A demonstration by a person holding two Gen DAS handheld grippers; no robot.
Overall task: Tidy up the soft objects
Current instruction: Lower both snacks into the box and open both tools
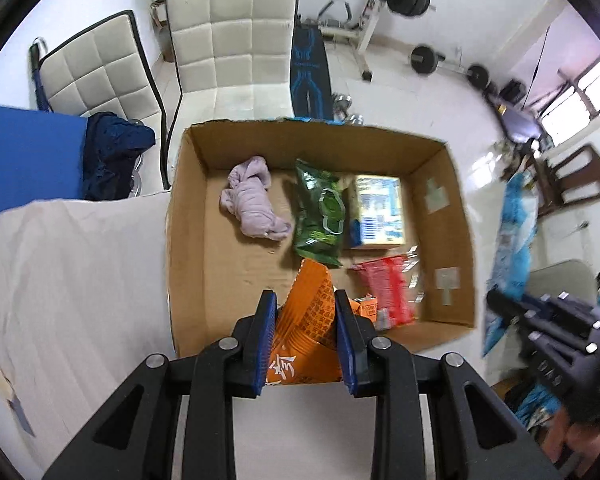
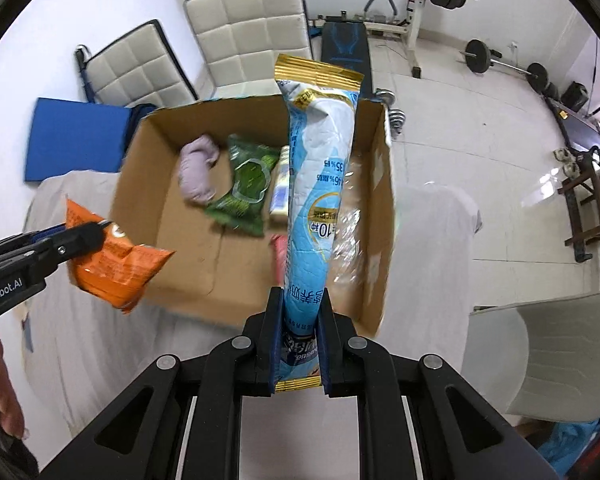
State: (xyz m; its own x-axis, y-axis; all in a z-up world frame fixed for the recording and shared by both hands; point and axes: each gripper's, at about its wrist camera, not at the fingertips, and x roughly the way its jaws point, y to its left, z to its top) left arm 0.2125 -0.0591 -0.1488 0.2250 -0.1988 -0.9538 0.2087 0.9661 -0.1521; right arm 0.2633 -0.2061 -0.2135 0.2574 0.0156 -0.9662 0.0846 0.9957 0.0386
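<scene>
My left gripper (image 1: 305,300) is shut on an orange snack bag (image 1: 308,320), held above the near edge of an open cardboard box (image 1: 188,200). That bag (image 2: 112,264) and the left gripper (image 2: 96,232) also show at the left of the right wrist view. My right gripper (image 2: 300,300) is shut on the lower end of a long light-blue and white pouch (image 2: 320,184) with gold ends, hanging over the box (image 2: 132,184). Inside the box lie a lilac cloth bundle (image 1: 254,200), a green packet (image 1: 320,216), a yellow-blue pack (image 1: 380,212) and a red packet (image 1: 388,292).
The box stands on a table under a white cloth (image 1: 80,280). Two white padded chairs (image 1: 236,40) stand behind it, with a blue mat (image 1: 28,160) and dark garment (image 1: 116,152) at left. Weights and a bench (image 2: 344,52) fill the far floor. A grey chair (image 2: 548,352) is at right.
</scene>
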